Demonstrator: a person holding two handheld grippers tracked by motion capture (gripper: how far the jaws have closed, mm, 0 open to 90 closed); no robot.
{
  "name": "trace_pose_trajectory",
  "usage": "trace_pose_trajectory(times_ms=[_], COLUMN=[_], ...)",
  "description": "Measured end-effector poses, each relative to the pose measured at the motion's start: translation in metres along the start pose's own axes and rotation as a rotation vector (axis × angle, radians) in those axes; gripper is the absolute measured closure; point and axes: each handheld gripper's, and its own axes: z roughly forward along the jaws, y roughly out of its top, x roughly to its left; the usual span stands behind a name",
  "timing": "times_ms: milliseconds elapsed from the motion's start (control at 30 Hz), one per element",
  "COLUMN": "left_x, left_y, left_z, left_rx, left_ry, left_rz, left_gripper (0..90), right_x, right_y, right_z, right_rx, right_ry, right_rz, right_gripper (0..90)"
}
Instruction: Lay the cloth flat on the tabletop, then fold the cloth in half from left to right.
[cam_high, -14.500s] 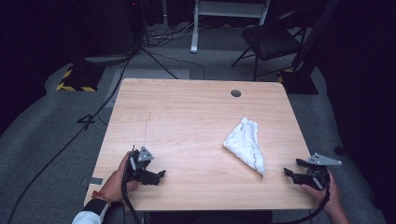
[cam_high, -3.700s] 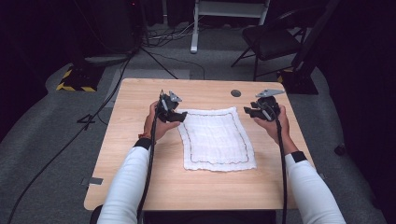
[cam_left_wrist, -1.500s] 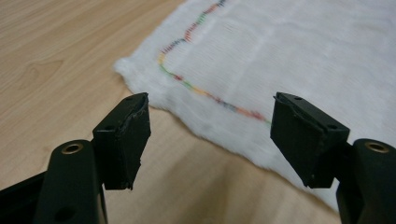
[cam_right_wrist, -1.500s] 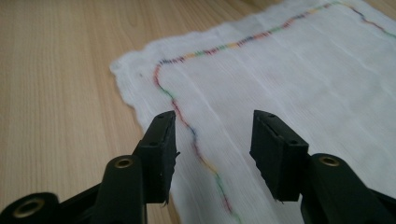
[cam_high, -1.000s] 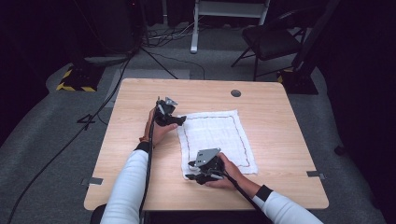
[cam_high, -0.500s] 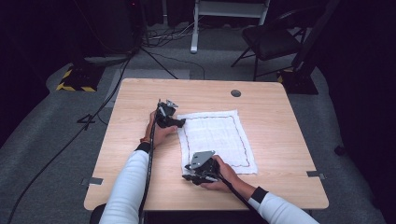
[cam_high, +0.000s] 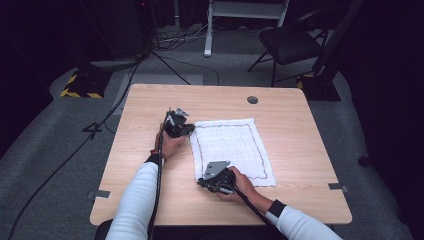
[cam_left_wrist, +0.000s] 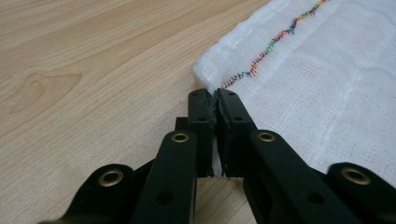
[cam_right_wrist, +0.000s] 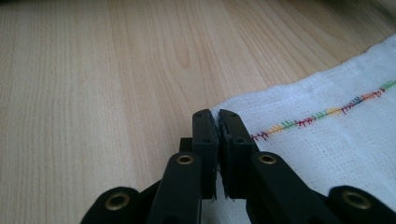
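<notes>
Cloth is lying flat on the table, right of centre, while the left gripper is pinching its far-left corner and the right gripper is pinching its near-left corner, both jaws having just closed on fabric.

Dim room, grey carpet floor lying around wooden bench, black chair and cables sitting behind.
</notes>
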Motion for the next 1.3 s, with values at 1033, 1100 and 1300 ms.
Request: trace_pose_trajectory(times_ms=[1033,1100,1300], left_x=[0.005,0.005,0.006], left_y=[-0.015,-0.015,-0.015], left_z=[-0.048,-0.049,-0.051], left_rx=[-0.058,-0.059,-0.073], left_ry=[0.024,0.016,0.02], left_rz=[0.067,0.064,0.058], left_gripper=[86.8,86.8,86.8], right_x=[0.012,0.013,0.012], right_y=[0.026,0.026,0.028], right_z=[0.001,0.0,-0.007], right_rx=[-0.049,-0.05,-0.075], right_ry=[0.029,0.028,0.034], right_rz=[-0.053,-0.058,-0.063], right_gripper=[87.0,87.0,87.0])
